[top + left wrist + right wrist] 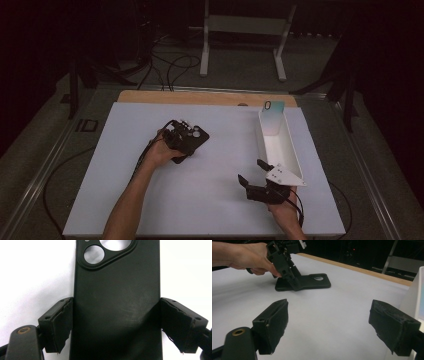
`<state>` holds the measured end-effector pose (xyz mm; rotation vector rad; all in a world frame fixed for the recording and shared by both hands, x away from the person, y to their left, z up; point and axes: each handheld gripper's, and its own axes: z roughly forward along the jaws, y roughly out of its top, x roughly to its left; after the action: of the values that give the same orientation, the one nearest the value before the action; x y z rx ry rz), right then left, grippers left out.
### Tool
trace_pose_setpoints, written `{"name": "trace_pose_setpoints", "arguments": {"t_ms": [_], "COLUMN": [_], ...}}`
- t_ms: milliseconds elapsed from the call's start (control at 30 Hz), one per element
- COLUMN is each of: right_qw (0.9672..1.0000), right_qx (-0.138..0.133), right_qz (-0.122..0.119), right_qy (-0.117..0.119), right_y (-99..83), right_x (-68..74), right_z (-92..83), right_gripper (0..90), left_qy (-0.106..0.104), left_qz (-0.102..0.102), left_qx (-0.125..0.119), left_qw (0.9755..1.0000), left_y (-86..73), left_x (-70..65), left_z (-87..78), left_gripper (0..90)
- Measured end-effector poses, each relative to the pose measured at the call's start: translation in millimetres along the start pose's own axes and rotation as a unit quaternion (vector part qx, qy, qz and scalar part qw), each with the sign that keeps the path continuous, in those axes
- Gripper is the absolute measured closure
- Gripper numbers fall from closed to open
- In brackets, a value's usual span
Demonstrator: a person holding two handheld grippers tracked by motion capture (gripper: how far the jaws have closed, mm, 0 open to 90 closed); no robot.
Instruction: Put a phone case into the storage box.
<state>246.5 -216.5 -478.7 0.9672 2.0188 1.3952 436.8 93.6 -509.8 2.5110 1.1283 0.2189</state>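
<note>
A black phone case [198,135] with round camera cutouts lies flat on the white table sheet [150,200], left of the middle. My left gripper [186,144] straddles the case's near end. In the left gripper view the case [116,290] sits between the jaws of that gripper [116,323], and both pads press on its long edges. My right gripper [251,171] hovers open over the sheet at the front right, with nothing between its jaws. From the right gripper view, across the open jaws of the right gripper [328,325], the case [312,281] lies under the tilted left gripper [290,280].
A long white open box [292,150] stands at the right, running front to back, its near end beside my right gripper. A pale teal item [273,116] leans inside at its far end. The table's wooden back edge [200,96] lies beyond the sheet.
</note>
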Motion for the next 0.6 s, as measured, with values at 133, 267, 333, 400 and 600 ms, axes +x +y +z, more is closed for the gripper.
{"name": "trace_pose_setpoints", "arguments": {"t_ms": [133,267,333,400,600], "right_qw": [1.0,1.0,1.0,1.0,1.0], "right_qx": [0.0,-0.002,-0.002,-0.003,-0.002], "right_qz": [0.0,0.001,0.002,0.002,0.007], "right_qy": [0.0,0.0,0.0,-0.001,0.002], "right_y": [0.1,0.3,0.6,0.9,2.5], "right_x": [-0.1,-1.1,-1.4,-1.8,-2.4], "right_z": [-0.2,-0.7,-1.0,-1.2,-1.3], "right_gripper": [15.9,15.9,15.8,15.8,15.8], "left_qy": [0.001,0.002,0.0,0.001,0.003], "left_qz": [0.0,-0.006,-0.008,-0.008,-0.008], "left_qx": [-0.006,-0.012,-0.016,-0.02,-0.053], "left_qw": [1.0,0.9999,0.9998,0.9998,0.9986], "left_y": [-1.5,-2.2,-2.5,-2.7,-4.6], "left_x": [-0.2,-0.3,-0.4,-1.0,-7.8], "left_z": [-0.6,-0.9,-1.7,-2.5,-15.7], "left_gripper": [16.9,17.0,17.0,16.9,16.6]}}
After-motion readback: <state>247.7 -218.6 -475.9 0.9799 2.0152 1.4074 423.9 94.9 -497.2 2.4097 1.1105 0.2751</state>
